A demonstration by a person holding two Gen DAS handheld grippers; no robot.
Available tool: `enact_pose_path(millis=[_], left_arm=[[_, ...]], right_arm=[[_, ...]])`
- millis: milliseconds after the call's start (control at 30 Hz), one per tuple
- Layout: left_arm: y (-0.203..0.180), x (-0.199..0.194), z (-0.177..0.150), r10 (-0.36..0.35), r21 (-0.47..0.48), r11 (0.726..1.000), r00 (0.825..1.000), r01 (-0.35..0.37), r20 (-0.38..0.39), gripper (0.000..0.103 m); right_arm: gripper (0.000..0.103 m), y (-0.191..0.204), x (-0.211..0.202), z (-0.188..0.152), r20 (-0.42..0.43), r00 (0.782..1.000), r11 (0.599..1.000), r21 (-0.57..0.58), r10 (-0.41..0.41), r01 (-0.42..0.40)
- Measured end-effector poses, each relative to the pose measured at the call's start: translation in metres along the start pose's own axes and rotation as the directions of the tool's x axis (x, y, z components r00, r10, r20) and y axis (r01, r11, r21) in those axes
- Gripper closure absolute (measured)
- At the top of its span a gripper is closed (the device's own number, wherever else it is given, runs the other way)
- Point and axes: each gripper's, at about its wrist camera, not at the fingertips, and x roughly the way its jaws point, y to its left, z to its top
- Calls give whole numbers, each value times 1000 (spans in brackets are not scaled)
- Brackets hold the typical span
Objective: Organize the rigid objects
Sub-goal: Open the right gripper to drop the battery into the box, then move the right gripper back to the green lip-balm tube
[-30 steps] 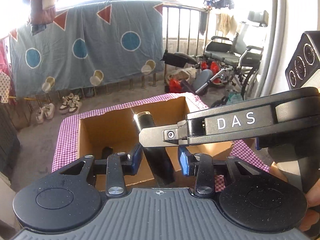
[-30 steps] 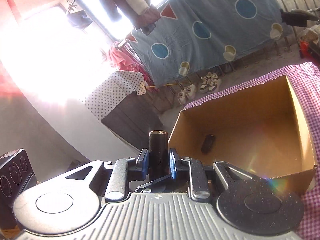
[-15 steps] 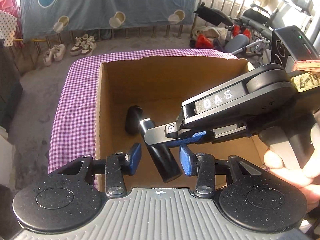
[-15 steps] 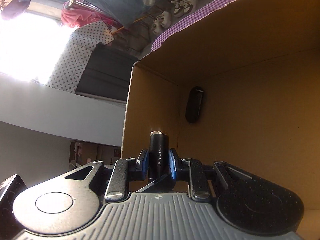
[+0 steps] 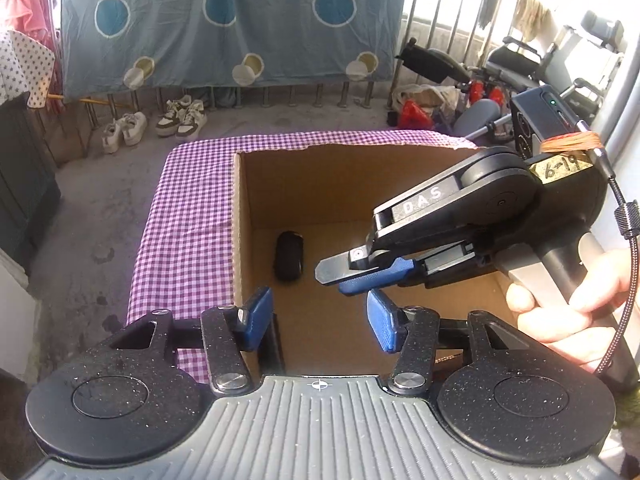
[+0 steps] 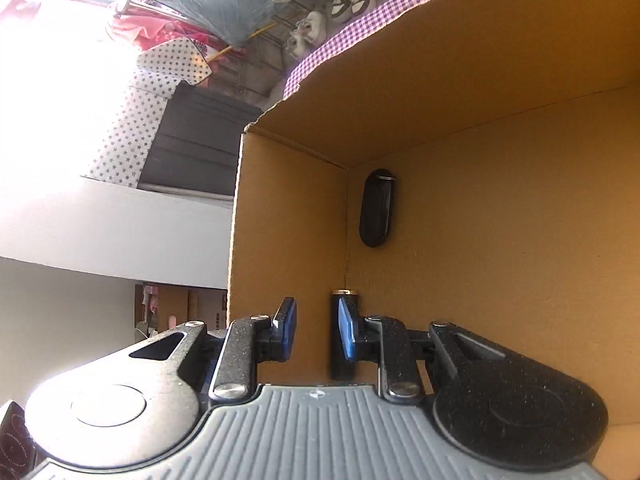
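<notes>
Black cylinder (image 6: pixel 346 294), metal-rimmed at its tip, is down inside the cardboard box (image 5: pixel 237 216), close against the wall at 9 o'clock. In the right wrist view it shows behind the pad at 3 o'clock of the right claw (image 6: pixel 316 328), not in the gap. That claw stands at a narrow gap with only cardboard showing between the pads, so I judge the piece to be let go rather than held. Whether the pad brushes it I cannot tell.

The left claw (image 5: pixel 318 320) hovers over the box's near edge. Its jaws are opening, moderately wide, with nothing between them. A black oval object (image 5: pixel 288 256) lies on the box floor at about 11 o'clock from it, near the same wall and apart from the cylinder. The box sits on a purple checked cloth (image 5: pixel 188 220) over the worktop.

The step in hand looks like the release and withdrawal. To do it well:

- Spread the right claw a little more before lifting, so neither pad drags the cylinder up the wall.
- Draw it out along its own line toward 3 o'clock, where a hand (image 5: pixel 568 304) grips the handle, not sideways into the cardboard.
- A round body may roll, so leaving it along the wall should steady it.
- Keep the left claw clear of the right one's path; the two sit close above the opening.
</notes>
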Motion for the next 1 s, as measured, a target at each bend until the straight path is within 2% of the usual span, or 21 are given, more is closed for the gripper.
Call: enact_pose_path(millis=[200,300,400,500,633,800,1000], left_arm=[[-19,-40,-8,-52,39,998,991,47,124,42],[-31,-54,-16,-84,66,995,984,74,157,38],[-42,-59,-27,-126,86,990,980,113,157,37],[-53,-59,-39,-164,112,983,975,148,149,36],[-69,-53,-58,-198,143,973,973,181,115,35],[-89,-37,-83,-220,185,960,975,209,37,35],[-107,-22,-100,-203,224,954,979,200,-10,35]], right_arm=[[78,-2,-90,-56,159,986,996,-80,47,-34],[78,-11,-132,-87,245,967,994,-94,71,-50],[78,-31,-163,-125,325,943,996,-73,76,-55],[78,-48,-165,-158,378,923,998,-18,70,-68],[78,-80,-161,-195,412,910,994,72,49,-85],[78,-104,-140,-214,393,919,984,155,18,-86],[78,-117,-136,-225,380,925,982,174,-2,-69]])
